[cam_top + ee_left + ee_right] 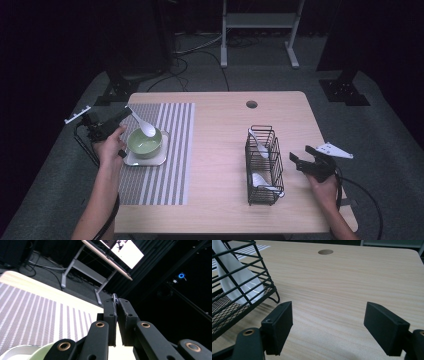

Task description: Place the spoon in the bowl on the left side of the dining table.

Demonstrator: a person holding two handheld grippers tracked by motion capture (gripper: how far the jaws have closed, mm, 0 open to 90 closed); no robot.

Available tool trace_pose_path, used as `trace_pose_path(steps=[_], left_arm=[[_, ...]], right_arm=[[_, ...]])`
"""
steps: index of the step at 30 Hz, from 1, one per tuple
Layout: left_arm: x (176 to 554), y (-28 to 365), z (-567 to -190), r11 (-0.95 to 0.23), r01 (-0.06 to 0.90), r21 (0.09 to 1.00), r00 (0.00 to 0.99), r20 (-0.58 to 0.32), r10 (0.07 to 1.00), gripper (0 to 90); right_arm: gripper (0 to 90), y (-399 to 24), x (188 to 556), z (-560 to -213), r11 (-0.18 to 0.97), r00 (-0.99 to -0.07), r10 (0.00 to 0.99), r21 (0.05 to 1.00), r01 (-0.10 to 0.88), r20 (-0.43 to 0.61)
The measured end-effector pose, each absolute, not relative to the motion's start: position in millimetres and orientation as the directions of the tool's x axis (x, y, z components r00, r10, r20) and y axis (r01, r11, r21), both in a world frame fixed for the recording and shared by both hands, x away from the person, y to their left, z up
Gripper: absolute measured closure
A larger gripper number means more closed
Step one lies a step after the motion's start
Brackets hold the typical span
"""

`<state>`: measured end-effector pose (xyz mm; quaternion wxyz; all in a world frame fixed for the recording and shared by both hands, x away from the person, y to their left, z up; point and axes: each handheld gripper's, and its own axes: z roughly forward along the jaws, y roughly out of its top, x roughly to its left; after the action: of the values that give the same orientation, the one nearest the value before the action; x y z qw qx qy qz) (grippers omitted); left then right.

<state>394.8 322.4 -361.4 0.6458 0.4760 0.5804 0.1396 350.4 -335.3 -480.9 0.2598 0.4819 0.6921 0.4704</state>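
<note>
Left gripper (116, 315) clenches a white spoon (141, 123) over the green bowl (145, 142), left of frame, on a striped mat (170, 150). Right gripper (328, 327) gapes beside the wire basket (264, 165). Wooden table (220, 150), dark room.

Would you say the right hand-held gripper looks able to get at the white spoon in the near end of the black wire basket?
Probably yes: the right hand-held gripper is open beside the black wire basket, whose top is open above the white ceramic spoon.
</note>
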Motion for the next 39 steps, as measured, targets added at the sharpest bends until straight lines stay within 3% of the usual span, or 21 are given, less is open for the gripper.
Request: trace_pose_path(steps=[39], left_arm=[[399, 360, -410, 0.548, 0.392, 0.739, 0.126, -0.633, 0.763, 85.0]], right_arm=[[21.9, -336, 350, -481, 0.088, -0.398, 0.912, 0.901, 0.424, 0.098]])
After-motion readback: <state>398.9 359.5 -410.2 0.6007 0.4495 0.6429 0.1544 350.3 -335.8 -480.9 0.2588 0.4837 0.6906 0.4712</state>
